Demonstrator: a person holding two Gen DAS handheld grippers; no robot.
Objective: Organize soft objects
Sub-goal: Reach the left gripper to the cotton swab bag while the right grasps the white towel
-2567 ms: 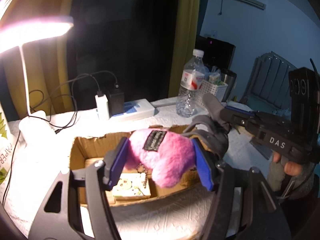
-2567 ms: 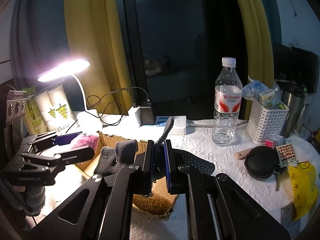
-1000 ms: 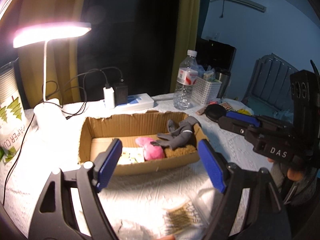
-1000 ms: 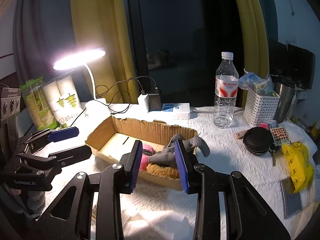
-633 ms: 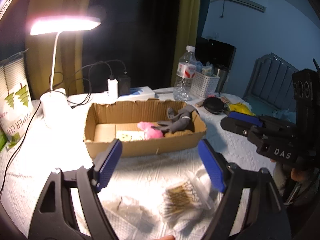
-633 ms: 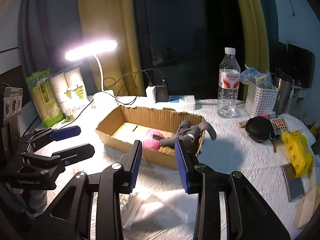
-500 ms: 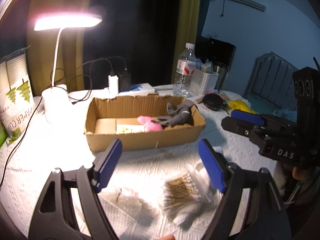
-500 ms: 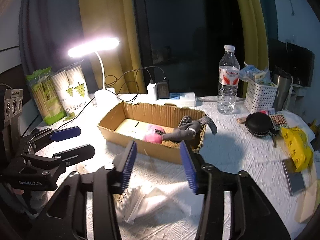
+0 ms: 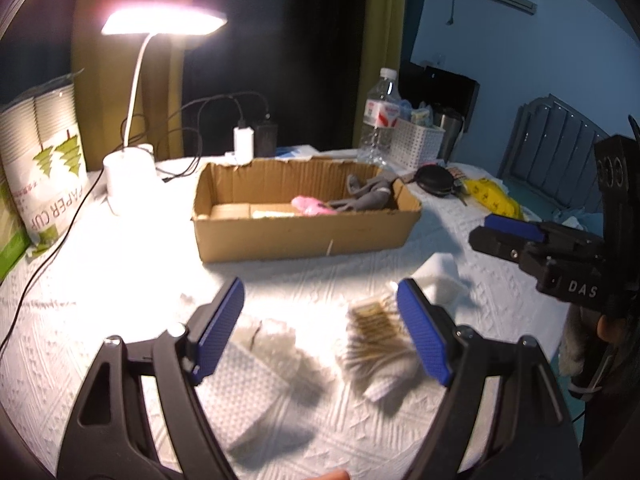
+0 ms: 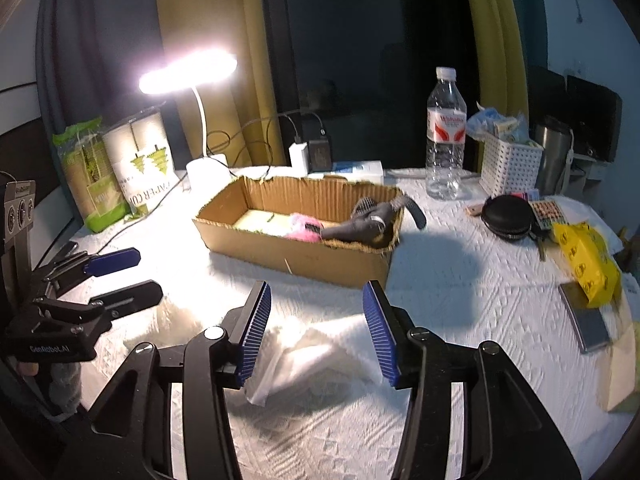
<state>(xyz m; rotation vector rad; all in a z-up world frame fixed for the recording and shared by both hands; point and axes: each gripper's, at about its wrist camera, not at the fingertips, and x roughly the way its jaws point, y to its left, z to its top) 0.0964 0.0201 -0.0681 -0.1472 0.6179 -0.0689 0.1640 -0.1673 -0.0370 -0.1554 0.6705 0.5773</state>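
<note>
Night-dark windows and mustard curtains back a bench [image 10: 460, 280] draped in white embossed cloth, lit by one desk lamp [image 10: 188, 70] at ten o'clock. From the left I see a sleeve of paper cups [image 9: 44, 168], then the cardboard box [image 10: 296, 256] at twelve o'clock, which already holds a pink plush [image 10: 302, 226] and a grey glove [image 10: 368, 220] whose cuff droops over the right-hand wall.

My left hand-held gripper [image 9: 320, 334] hangs with jaws wide and nothing between them, above loose soft pieces on the near cloth: a flat white cloth [image 9: 240, 388] at seven o'clock and a sock [image 9: 380, 344] with a tan ribbed band just inside the right pad. My right hand-held gripper [image 10: 318, 332] is likewise spread wide and empty, over a crumpled white cloth [image 10: 316, 356] at six o'clock.

I judge these pieces light, limp and easily bunched; a pinch through the thick middle fold should carry each without trailing, while an edge grip would let it sag and drag.

To the right stand a water bottle [image 10: 446, 136], a white basket [image 10: 510, 164], a black round case [image 10: 506, 216] and a yellow packet [image 10: 584, 260], all well apart from the box. Its near wall is the only obstacle I would have to lift over.
</note>
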